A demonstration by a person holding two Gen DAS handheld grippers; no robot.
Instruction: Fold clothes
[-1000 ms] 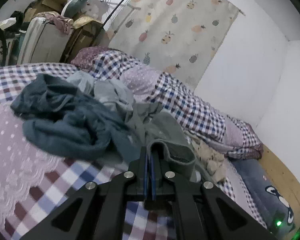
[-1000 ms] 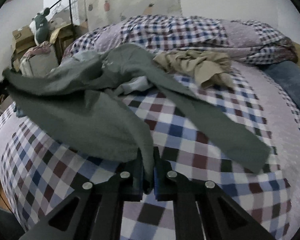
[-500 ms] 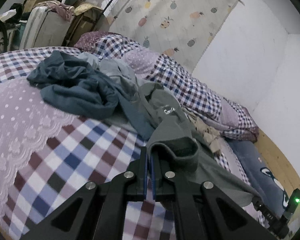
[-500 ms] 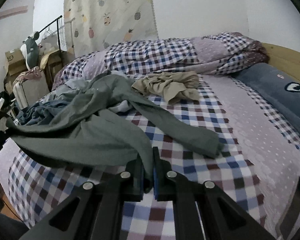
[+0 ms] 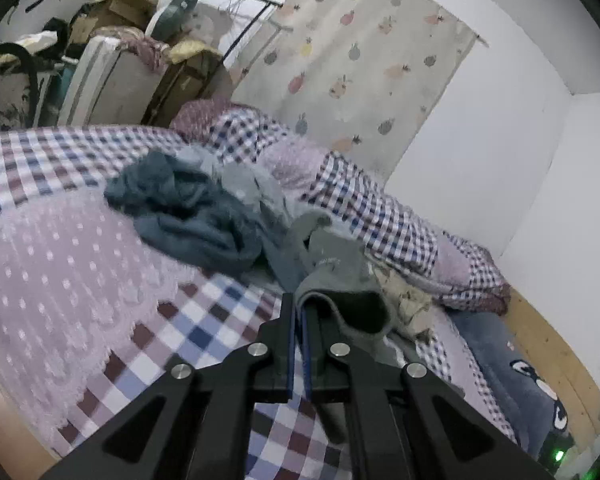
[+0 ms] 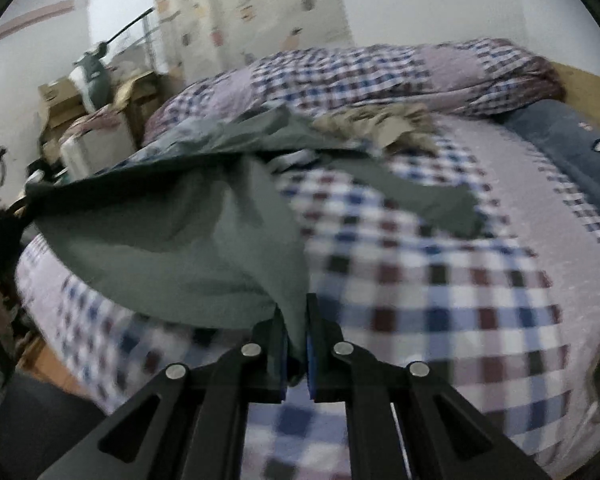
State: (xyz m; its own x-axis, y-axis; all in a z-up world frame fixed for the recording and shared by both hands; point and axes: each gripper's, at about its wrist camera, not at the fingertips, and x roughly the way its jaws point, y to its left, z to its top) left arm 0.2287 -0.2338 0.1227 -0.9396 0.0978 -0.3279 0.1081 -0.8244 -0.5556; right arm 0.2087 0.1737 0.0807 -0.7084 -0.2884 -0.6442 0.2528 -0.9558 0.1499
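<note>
- Grey-green top (image 6: 172, 256): soft, limp, light; hangs between my tools above the checked bed (image 6: 440, 300).
- Left tool (image 5: 299, 322) clamps one corner; right tool (image 6: 296, 340) clamps the other.
- Best held at hem corners.

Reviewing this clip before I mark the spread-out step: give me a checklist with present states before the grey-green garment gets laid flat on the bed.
1. Left gripper jaws shut on grey-green long-sleeved garment: ok.
2. Right gripper jaws shut on the same garment: ok.
3. Garment free of the crumpled blue-grey clothes pile: cannot tell, they overlap.
4. Garment free of the beige crumpled garment: cannot tell, blurred.
5. Bare checked bedsheet to lay it on: ok.
6. Sleeve spread flat: not ok.
</note>
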